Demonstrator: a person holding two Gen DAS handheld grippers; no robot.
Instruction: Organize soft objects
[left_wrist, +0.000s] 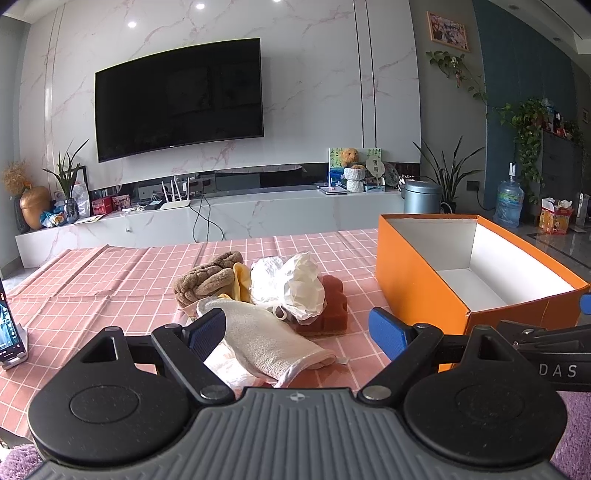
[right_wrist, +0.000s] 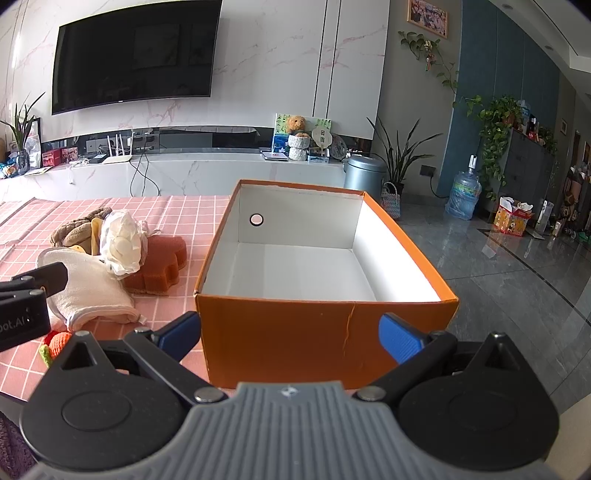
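**Box bare, the whole pile left to move**

The orange box (right_wrist: 325, 325) stands open at the counter's (left_wrist: 110, 280) right end, and its white floor shows bare in both wrist views: nothing soft has gone in, so by my reading the sorting has not got past its first pick

All the soft things lie in one heap just left of the box. A white towel mitt (left_wrist: 266, 339) lies nearest the camera side of the heap, its cuff pointing toward the box. Behind it, further from the camera than the mitt, sit a brown plush piece (left_wrist: 207, 280), a yellow cloth (left_wrist: 242, 284) tucked against it, a crumpled white plastic bag (left_wrist: 295, 284) and a rust-coloured sponge (left_wrist: 332, 306), which is the heap's closest member to the box. A small orange-and-green knitted item (right_wrist: 55, 343) lies apart from the heap, on the near side, left of the box's front wall

The left claw (left_wrist: 297, 330) is spread wide and empty; its left pad rests at the mitt's edge, whether touching I cannot tell. The right claw (right_wrist: 290, 334) is likewise wide and empty, poised before the box's front wall, holding nothing

Left to do, as I judge it: every item, starting most likely with the mitt
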